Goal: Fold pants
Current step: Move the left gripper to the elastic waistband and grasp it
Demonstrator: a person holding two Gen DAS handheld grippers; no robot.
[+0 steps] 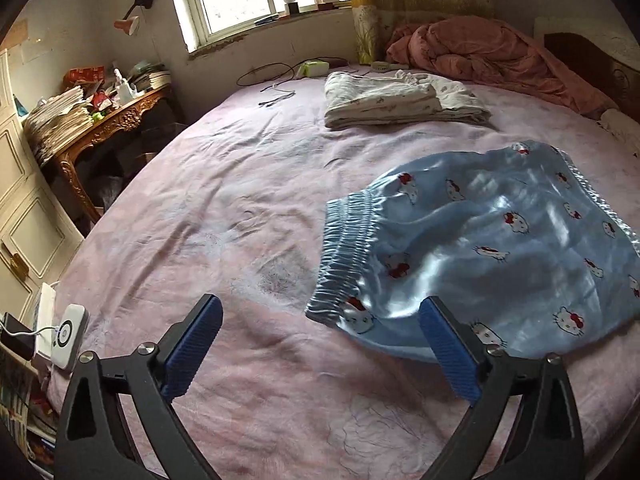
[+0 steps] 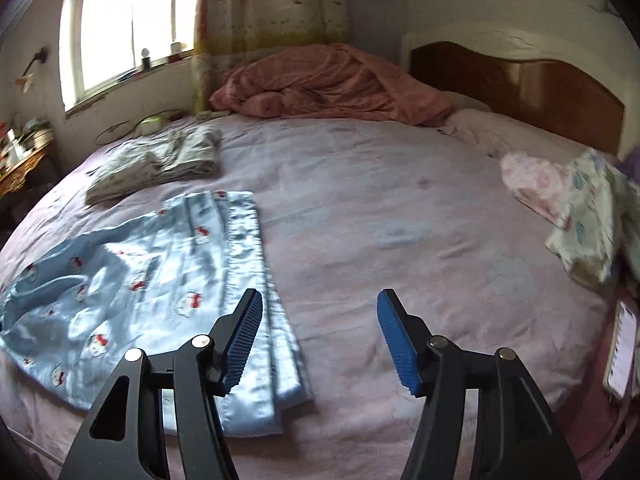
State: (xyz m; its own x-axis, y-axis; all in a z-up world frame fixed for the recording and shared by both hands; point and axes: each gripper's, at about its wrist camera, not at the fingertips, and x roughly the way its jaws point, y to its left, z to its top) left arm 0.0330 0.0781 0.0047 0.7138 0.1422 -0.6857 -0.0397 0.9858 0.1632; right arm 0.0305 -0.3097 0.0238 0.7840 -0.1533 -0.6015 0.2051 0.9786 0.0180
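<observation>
Light blue satin pants (image 1: 492,248) with a cartoon cat print lie spread flat on the pink bed sheet (image 1: 240,208). Their gathered waistband (image 1: 340,256) faces left in the left wrist view. My left gripper (image 1: 320,308) is open and empty, hovering just above and near the waistband corner. In the right wrist view the pants (image 2: 132,280) lie at the left, hem edge (image 2: 256,276) toward the middle. My right gripper (image 2: 318,300) is open and empty, above the hem edge, its left finger over the cloth.
A folded grey-white garment (image 1: 392,100) lies farther back on the bed. A rumpled red-pink quilt (image 2: 328,84) sits by the wooden headboard (image 2: 520,84). More clothes (image 2: 588,212) and a phone (image 2: 622,348) lie at the right edge. A cluttered desk (image 1: 100,116) stands left.
</observation>
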